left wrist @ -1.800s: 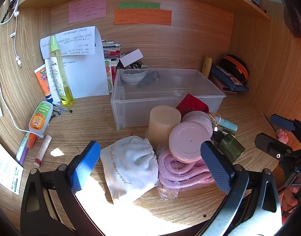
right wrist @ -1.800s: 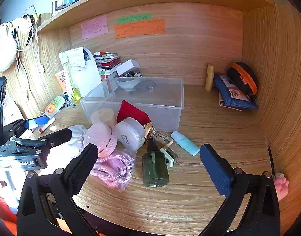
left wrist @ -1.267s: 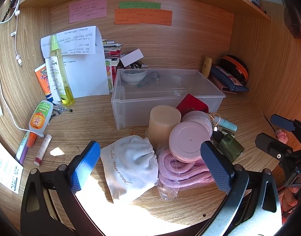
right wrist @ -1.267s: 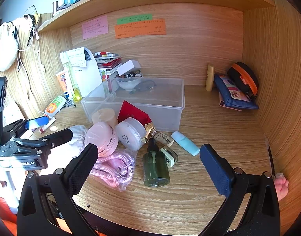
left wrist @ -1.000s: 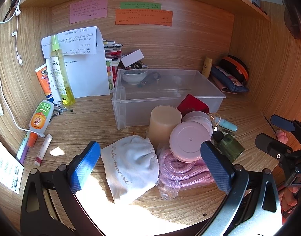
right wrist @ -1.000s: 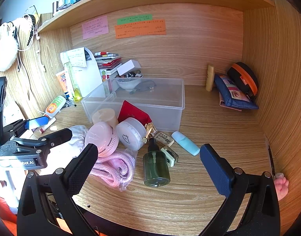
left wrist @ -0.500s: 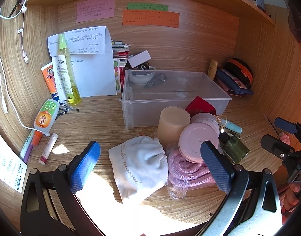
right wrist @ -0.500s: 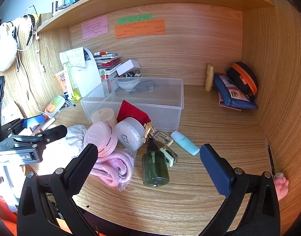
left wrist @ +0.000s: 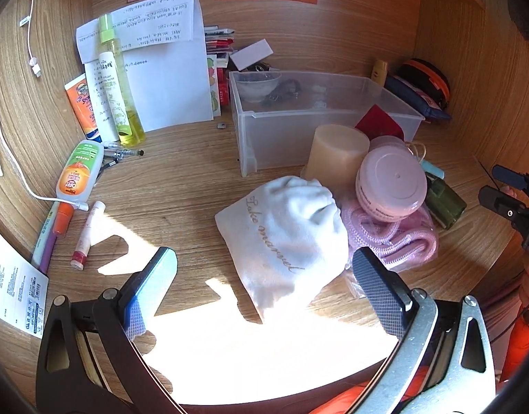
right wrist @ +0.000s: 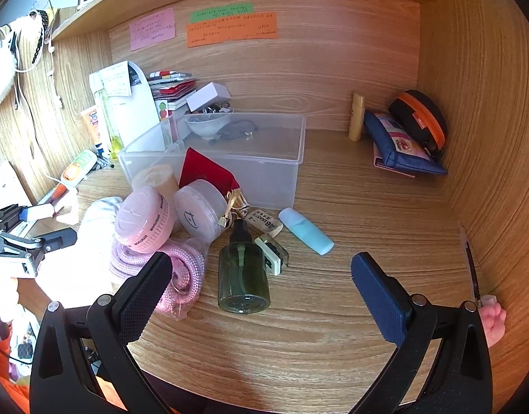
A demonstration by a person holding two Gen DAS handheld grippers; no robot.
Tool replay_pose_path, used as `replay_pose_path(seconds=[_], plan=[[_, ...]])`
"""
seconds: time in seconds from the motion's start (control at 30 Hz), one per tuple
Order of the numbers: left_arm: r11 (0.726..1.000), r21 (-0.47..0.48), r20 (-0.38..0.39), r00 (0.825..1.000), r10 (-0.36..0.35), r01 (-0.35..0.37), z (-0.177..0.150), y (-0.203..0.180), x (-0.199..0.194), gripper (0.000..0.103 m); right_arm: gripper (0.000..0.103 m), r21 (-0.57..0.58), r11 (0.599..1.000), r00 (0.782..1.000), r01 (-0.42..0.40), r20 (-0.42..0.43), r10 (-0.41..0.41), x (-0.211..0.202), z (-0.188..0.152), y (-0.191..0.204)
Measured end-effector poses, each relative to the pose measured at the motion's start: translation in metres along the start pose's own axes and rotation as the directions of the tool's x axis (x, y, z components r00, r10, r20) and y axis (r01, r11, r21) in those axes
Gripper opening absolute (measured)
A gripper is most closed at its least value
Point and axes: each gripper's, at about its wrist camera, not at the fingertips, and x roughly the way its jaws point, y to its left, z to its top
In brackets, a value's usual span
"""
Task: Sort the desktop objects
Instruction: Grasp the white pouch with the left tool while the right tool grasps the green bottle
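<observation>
Jaws of the left gripper (left wrist: 264, 288) stood wide apart with nothing between them, hovering just above the near edge of the white drawstring cloth pouch with gold script (left wrist: 287, 238) that lay in a patch of sunlight on the wooden desk (left wrist: 181, 189). Touching the pouch on its right was a coil of pink rope in a clear bag (left wrist: 393, 238), with a round pink-lidded jar (left wrist: 390, 183) tilted on top of it and a beige cylindrical candle (left wrist: 338, 153) upright just behind.

Jaws of the right gripper (right wrist: 259, 283) were likewise spread and empty, low over the desk front. Between its fingers lay a dark green pump bottle (right wrist: 243, 272) on its side, nozzle pointing away. Just beside it lay a small green-and-white clip (right wrist: 272, 252), a white eraser (right wrist: 264, 222) and a pale blue tube (right wrist: 306, 230). A translucent white jar (right wrist: 200, 209) leaned against the pink one, with a red pouch (right wrist: 205, 170) propped behind it against the clear plastic storage bin (right wrist: 264, 176). Inside the bin, at its far end, sat a small white bowl (right wrist: 206, 126) and a grey item too unclear to name.
</observation>
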Motion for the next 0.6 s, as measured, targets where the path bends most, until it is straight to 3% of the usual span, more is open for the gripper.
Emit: replay_pose_path(seconds=[0.27,0.6], plan=[[0.999,-0.033,-0.054,0.998,-0.023,0.021,-0.006,0.002,0.023,0.103,0.101,0.035,0.997,0.993,-0.064,-0.092,0.067,0.025,-0.011,-0.006],[0.995,-0.075,-0.091,0.993,-0.077,0.071,0.007,0.004,0.048,0.103,0.089,0.061,0.994,0.984,-0.094,-0.148,0.102,0.048,-0.015,-0.007]])
